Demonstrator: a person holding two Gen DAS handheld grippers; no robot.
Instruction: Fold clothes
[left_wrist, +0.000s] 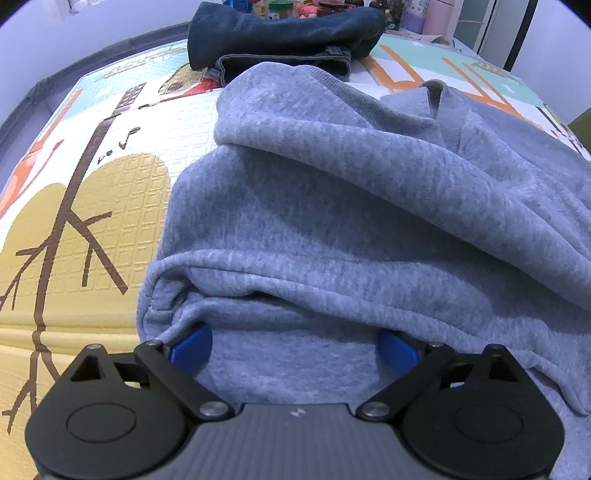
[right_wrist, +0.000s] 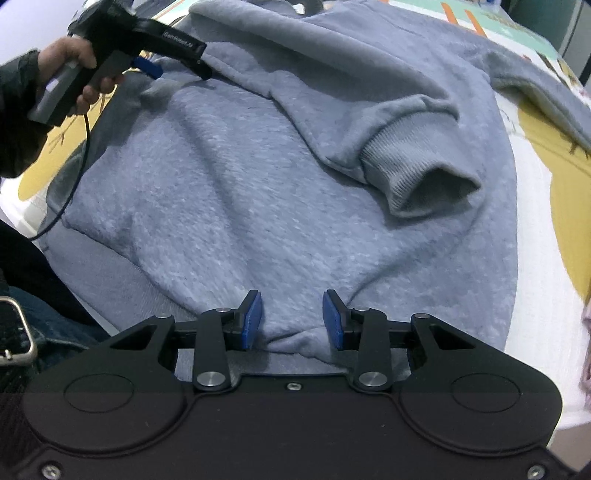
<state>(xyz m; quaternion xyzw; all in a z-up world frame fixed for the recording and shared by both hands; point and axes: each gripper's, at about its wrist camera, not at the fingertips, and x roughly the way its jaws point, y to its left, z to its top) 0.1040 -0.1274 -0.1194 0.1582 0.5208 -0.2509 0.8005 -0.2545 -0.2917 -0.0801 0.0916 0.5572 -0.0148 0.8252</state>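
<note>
Left gripper (left_wrist: 295, 341), jaws spread wide, blue pads sunk into a fold of the grey sweatshirt (left_wrist: 332, 221) without clamping it; right gripper (right_wrist: 292, 320), jaws partly apart, straddling a ridge of cloth at the near hem, pads not pressing. The sweatshirt lies half folded on the patterned play mat (left_wrist: 122, 177), one sleeve with its ribbed cuff (right_wrist: 402, 177) laid across the body, folded jeans (left_wrist: 280, 40) beyond. Likely faults: the loose sleeve sliding off when the hem is lifted; a pad snagging the fold on withdrawal and dragging it open; a grip catching only the top layer, giving a skewed fold
</note>
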